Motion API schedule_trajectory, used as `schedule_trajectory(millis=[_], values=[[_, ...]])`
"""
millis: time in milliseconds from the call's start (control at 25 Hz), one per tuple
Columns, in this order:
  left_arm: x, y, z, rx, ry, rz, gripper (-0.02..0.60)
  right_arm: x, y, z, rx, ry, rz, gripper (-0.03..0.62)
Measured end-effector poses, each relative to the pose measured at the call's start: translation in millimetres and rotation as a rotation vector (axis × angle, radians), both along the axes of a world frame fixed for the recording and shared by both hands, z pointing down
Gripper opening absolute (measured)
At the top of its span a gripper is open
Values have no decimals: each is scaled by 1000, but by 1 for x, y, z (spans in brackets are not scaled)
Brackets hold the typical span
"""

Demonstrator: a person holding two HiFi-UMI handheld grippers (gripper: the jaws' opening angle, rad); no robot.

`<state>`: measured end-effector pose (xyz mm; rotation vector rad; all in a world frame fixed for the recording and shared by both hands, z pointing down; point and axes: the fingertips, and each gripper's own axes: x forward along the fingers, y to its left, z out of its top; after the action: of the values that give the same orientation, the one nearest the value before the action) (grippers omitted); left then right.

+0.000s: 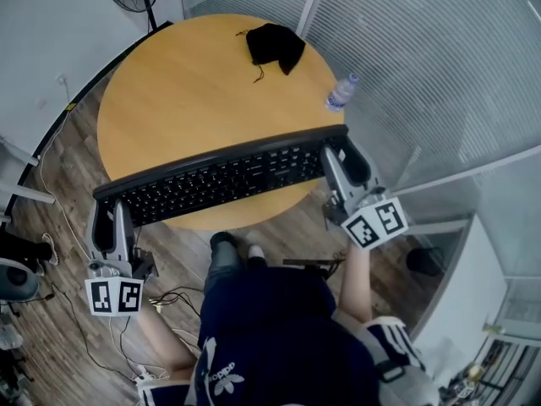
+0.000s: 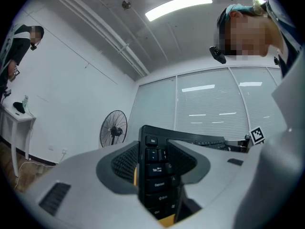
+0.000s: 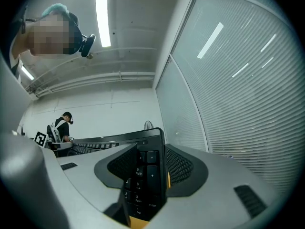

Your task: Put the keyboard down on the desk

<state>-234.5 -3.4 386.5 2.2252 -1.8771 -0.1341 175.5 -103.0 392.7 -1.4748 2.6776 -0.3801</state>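
Grey jaws of the left gripper point(image 1: 111, 214) are being pressed on the left end of the black keyboard point(image 1: 221, 177); the right gripper point(image 1: 345, 172) is being clamped on its right end. The keyboard is being held across the near edge of the round wooden desk point(image 1: 177, 100). Whether it is touching the desk cannot be told.

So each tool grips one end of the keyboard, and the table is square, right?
No, the table is round, as the head view shows. The left tool and right tool do each grip one end of the keyboard.
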Motion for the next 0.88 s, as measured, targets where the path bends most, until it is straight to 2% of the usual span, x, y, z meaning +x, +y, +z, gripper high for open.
schedule_trajectory(millis=[200,360,680,880], values=[[-1,-5,-2,36,-7,17,186,2,4,-2,28,-7,37,173],[0,3,-8,69,-41,-23,186,-1,-1,2,45,-40,-1,173],[3,4,-6,38,-54,-10,186,3,0,9,27,-45,2,173],[1,-2,-14,73,-51,11,186,3,2,-3,52,-43,25,173]])
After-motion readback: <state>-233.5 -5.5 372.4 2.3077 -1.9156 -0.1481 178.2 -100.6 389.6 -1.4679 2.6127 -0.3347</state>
